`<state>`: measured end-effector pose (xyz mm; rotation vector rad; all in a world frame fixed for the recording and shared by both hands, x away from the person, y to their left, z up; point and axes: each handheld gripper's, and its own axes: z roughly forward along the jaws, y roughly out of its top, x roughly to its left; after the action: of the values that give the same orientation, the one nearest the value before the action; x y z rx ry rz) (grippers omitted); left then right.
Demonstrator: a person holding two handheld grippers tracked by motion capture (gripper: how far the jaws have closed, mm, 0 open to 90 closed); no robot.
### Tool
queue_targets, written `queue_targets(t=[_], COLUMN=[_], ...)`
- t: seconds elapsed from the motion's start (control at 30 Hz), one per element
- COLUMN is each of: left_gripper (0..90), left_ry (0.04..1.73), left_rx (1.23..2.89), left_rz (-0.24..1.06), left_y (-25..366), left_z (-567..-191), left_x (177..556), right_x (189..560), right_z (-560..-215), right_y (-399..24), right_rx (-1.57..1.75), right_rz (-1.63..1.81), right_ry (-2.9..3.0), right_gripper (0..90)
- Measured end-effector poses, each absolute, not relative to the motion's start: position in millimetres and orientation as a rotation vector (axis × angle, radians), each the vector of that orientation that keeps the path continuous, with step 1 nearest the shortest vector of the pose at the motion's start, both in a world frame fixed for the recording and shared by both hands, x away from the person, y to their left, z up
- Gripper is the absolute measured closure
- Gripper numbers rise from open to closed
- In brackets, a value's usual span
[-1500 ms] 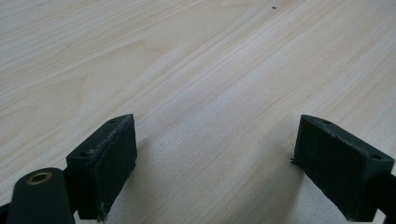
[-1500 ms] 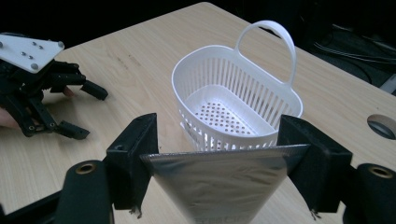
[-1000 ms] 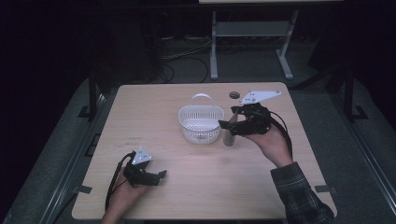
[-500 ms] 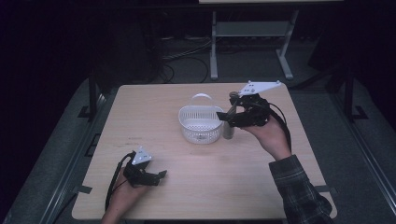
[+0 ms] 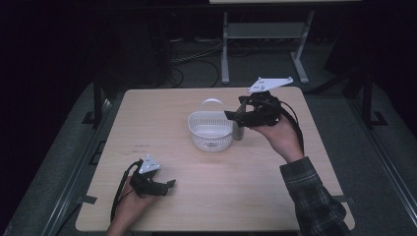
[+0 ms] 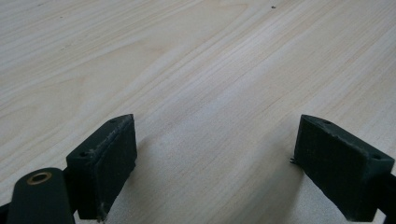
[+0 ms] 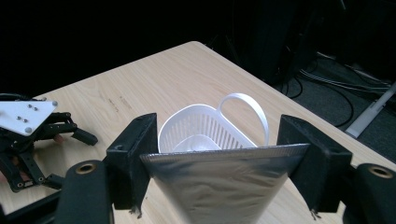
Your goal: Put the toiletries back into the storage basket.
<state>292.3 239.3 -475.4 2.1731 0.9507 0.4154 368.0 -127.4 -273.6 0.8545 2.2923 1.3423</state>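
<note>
From the high view, a pale wooden table (image 5: 211,206) stood in a dark room, with a metal stand (image 5: 263,46) and loose cables on the floor behind it. A white slotted basket (image 5: 210,129) with a looped handle sat near the table's middle. The right gripper (image 5: 246,117), held in a hand reaching in from a plaid sleeve (image 5: 314,196), hung just to the right of the basket. It carried a silver foil pouch (image 5: 239,127), whose lower end hung close beside the basket's rim; whether they touched could not be told. The grey three-cornered plate topped this gripper. The left gripper (image 5: 164,186) rested low at the table's near left, well apart from the basket, in the person's left hand (image 5: 129,204).

In the left gripper view, the two black jaws stood wide apart over bare wood grain, with nothing between them.

In the right gripper view, the two black jaws were clamped on the pouch's (image 7: 219,182) flat top edge, one jaw at each end, the pouch narrowing downward. Beyond it lay the basket (image 7: 205,128), its handle (image 7: 245,112) standing upright at the far side. At the far left, the left gripper (image 7: 70,135) lay on the table (image 7: 154,79), its grey plate facing up. Dark floor and cables showed past the table's edge.
</note>
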Motion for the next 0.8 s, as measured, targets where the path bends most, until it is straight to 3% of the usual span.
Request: queue_targets(t=[0.8], left_gripper=[12.2], left_ry=[0.951], left_rx=[2.171], left_rz=[0.413], left_y=[239], left_z=[-475], left_x=[292], right_x=[390], right_z=[-267], right_y=[-109], right_rx=[0.865], right_rz=[1.368], right_ry=[2.278], right_gripper=[29.8])
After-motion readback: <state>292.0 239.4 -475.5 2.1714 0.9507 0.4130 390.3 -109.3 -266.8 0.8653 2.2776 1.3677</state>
